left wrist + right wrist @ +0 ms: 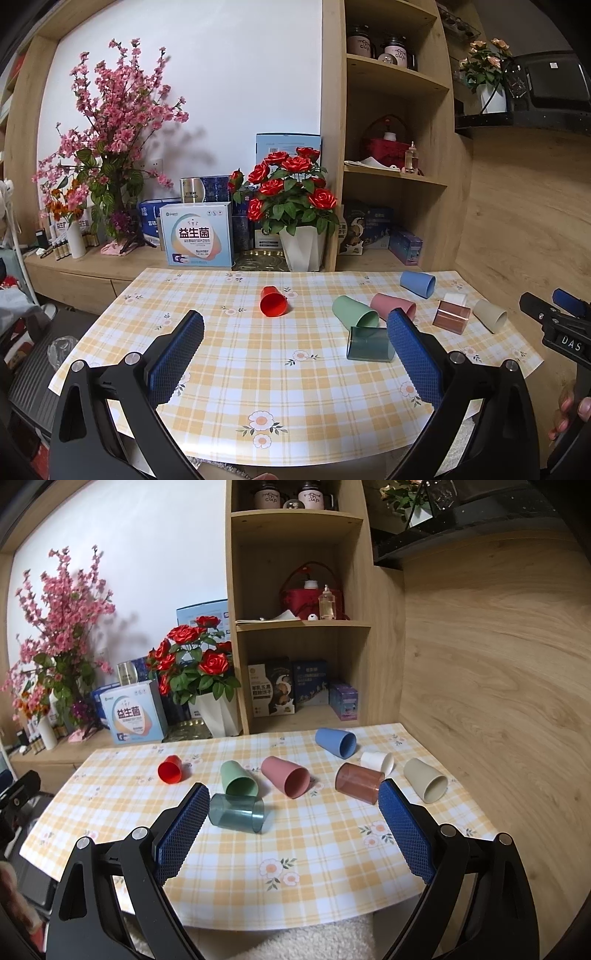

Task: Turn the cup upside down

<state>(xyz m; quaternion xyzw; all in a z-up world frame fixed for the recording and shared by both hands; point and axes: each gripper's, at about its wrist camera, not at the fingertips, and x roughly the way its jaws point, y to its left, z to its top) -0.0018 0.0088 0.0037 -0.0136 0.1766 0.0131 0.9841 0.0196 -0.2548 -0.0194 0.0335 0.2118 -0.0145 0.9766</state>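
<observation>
The left gripper is hanging above the near edge of the table with its blue-padded fingers spread wide, gripping and touching nothing. The right gripper is likewise standing wide apart over the near edge, holding nothing.

Eight cups are lying on their sides on the checked tablecloth. A red cup is resting alone towards the far left of the table. A green cup is lying near the middle, touching a clear teal cup just in front of it, closest to both grippers. A pink cup is lying beside the green one. Further right, a clear brown cup is sitting just in front of a small white cup, with a beige cup near the right edge and a blue cup by the far edge.

A pot of red roses is standing beyond the far edge. Both grippers are pointing forward and slightly downward.
</observation>
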